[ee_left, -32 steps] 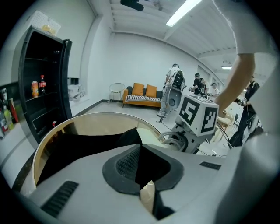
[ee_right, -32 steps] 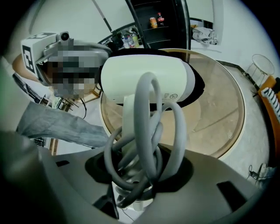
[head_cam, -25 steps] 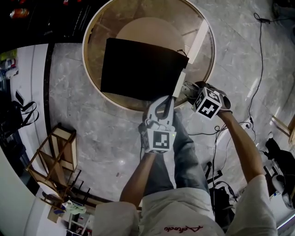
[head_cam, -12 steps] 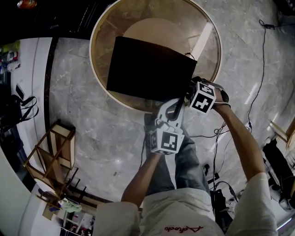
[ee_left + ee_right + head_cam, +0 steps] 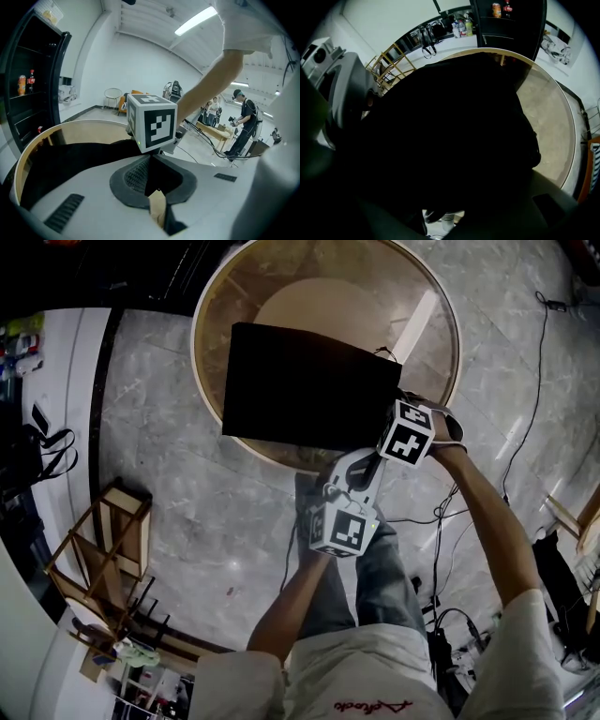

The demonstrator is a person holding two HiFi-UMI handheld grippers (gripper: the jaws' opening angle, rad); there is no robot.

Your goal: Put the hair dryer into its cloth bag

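Observation:
The black cloth bag (image 5: 309,385) lies on the round glass-topped table (image 5: 202,381). My left gripper (image 5: 361,463) points at the bag's near right corner with its jaws shut. In the left gripper view (image 5: 151,161) dark cloth (image 5: 70,159) runs in between the closed fingers, beside a small tan piece. My right gripper (image 5: 394,432) points steeply down at the bag's right edge, just above the left one's tip. Its own view is filled by the black bag (image 5: 454,131), so its jaws are hidden. I cannot make out the hair dryer in any view.
A wooden rack (image 5: 112,549) stands on the marble floor to the left, and cables (image 5: 441,521) trail on the right. Dark shelving with bottles (image 5: 501,9) stands beyond the table. People (image 5: 243,117) stand far off. My legs are below the grippers.
The right gripper has moved left, closer to the bag's right edge and over the left gripper's tip. The left gripper has stayed at the bag's corner.

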